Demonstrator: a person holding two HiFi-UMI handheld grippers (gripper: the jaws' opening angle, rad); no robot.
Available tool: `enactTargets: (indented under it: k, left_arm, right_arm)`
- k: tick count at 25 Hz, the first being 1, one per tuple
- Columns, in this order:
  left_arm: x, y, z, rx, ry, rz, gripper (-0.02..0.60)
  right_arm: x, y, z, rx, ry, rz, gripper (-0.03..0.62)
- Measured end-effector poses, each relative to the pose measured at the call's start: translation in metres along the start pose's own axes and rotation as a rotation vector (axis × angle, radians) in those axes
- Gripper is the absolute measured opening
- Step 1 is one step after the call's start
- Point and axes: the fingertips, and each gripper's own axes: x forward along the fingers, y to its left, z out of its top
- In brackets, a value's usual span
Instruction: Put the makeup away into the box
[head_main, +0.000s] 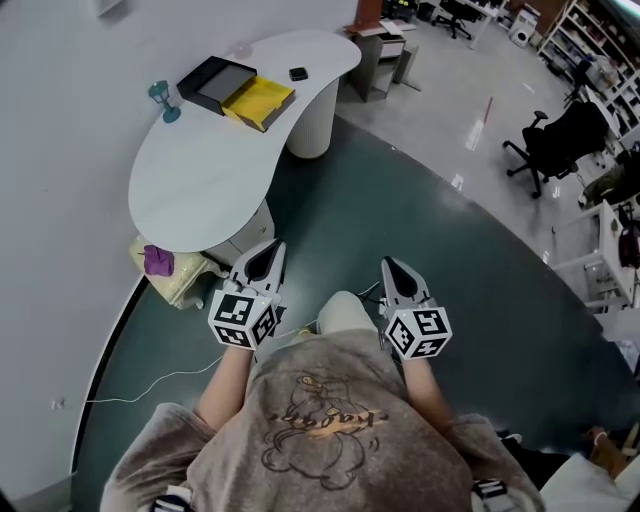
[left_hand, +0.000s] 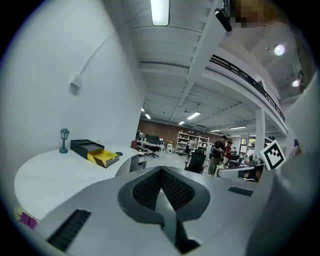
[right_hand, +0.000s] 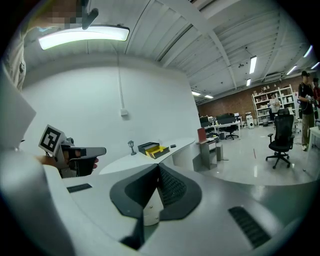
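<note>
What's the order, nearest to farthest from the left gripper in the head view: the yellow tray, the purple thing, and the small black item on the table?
1. Purple thing, low at the foot of the table, left of the left gripper.
2. Yellow tray, on the table's far part.
3. Small black item, near the table's far end.

Left gripper (left_hand: 161, 175) jaws together; open black-and-yellow box (left_hand: 95, 151) on white table (left_hand: 52, 174)
</note>
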Motion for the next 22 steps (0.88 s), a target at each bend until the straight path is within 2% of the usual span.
enactTargets:
  k: [10, 22]
  left_arm:
    - [0.034, 0.019, 0.009, 0.017, -0.003, -0.015, 0.02]
    - [0.119, 0.065, 0.025, 0.006, -0.001, 0.03, 0.02]
  right_arm:
    - [0.032, -0.014, 0.006, 0.007, -0.005, -0.022, 0.003]
    - [0.123, -0.055, 0.027, 0.011, 0.017, 0.028, 0.003]
